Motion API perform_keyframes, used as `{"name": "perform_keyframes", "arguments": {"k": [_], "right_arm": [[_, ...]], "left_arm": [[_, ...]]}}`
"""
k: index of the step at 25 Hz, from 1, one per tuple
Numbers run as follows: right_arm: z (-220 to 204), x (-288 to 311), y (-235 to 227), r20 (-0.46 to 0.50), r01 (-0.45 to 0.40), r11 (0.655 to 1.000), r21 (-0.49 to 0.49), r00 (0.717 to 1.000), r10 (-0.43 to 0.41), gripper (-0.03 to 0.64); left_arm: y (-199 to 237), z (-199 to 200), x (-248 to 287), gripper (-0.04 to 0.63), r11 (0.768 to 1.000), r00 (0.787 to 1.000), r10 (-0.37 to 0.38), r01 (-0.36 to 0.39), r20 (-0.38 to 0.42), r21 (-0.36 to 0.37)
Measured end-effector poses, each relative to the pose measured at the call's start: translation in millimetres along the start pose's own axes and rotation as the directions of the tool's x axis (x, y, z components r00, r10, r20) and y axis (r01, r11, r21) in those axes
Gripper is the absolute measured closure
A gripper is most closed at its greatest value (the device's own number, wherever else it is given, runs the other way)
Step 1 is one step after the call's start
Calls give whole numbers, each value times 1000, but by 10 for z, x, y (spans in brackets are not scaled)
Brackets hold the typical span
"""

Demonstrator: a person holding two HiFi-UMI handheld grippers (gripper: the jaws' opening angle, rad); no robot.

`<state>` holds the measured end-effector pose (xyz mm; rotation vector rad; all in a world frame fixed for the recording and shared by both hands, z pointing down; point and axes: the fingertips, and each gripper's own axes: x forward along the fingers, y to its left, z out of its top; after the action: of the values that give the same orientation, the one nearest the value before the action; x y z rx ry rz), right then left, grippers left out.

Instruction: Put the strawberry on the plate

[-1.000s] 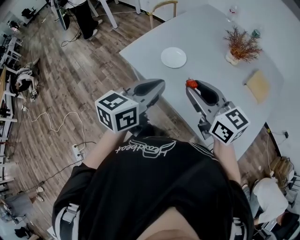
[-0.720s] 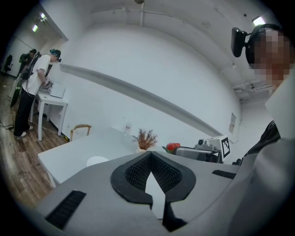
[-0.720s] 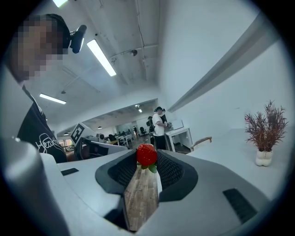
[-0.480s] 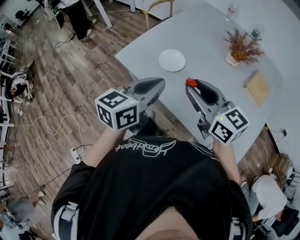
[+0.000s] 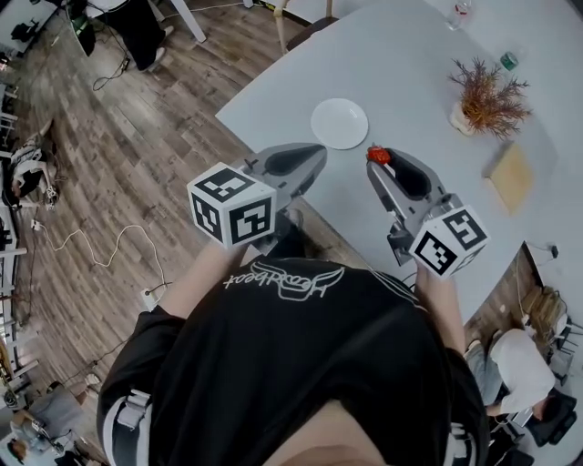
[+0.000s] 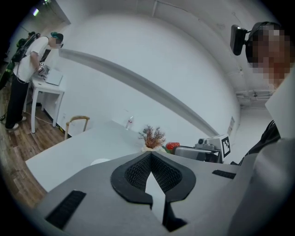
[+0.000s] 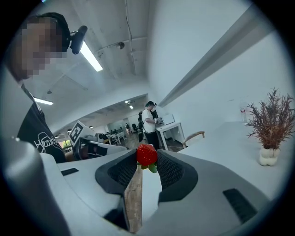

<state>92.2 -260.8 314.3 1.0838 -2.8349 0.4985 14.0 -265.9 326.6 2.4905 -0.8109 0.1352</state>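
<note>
A red strawberry (image 5: 377, 156) (image 7: 146, 155) with green leaves is pinched at the tip of my right gripper (image 5: 379, 159) (image 7: 147, 159), whose jaws are shut on it. It hangs over the near part of the white table (image 5: 428, 109). The white plate (image 5: 339, 123) lies on that table just beyond and left of the strawberry, with nothing on it. My left gripper (image 5: 314, 157) (image 6: 150, 156) is held beside the right one near the table's corner, its tips together and nothing between them. The plate's edge (image 6: 99, 162) peeks over the left jaw.
A dried plant in a white vase (image 5: 485, 96) (image 7: 268, 131) stands at the table's far right, a tan board (image 5: 511, 176) near it, a glass (image 5: 460, 13) at the far edge. A chair (image 5: 305, 27) stands behind the table. Wood floor with cables lies to the left. A person (image 7: 150, 120) stands at a far desk.
Both grippers have moved a little forward toward the table, the strawberry now closer to the plate. The right gripper's hold on the strawberry is unchanged.
</note>
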Motion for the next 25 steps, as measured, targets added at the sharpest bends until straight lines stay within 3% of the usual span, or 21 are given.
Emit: {"name": "perform_keyframes", "arguments": {"k": [15,25], "right_arm": [[-89,859,-747,-66,102,993,64,993,-97,486],[-556,1257,-1222,-185,141,987,75,975,-125,486]], "left_arm": [[1003,81,508,589,996,990,-66,57,-121,-69],[1422,-115,753,589,990,981,-66,42,-181,-135]]}}
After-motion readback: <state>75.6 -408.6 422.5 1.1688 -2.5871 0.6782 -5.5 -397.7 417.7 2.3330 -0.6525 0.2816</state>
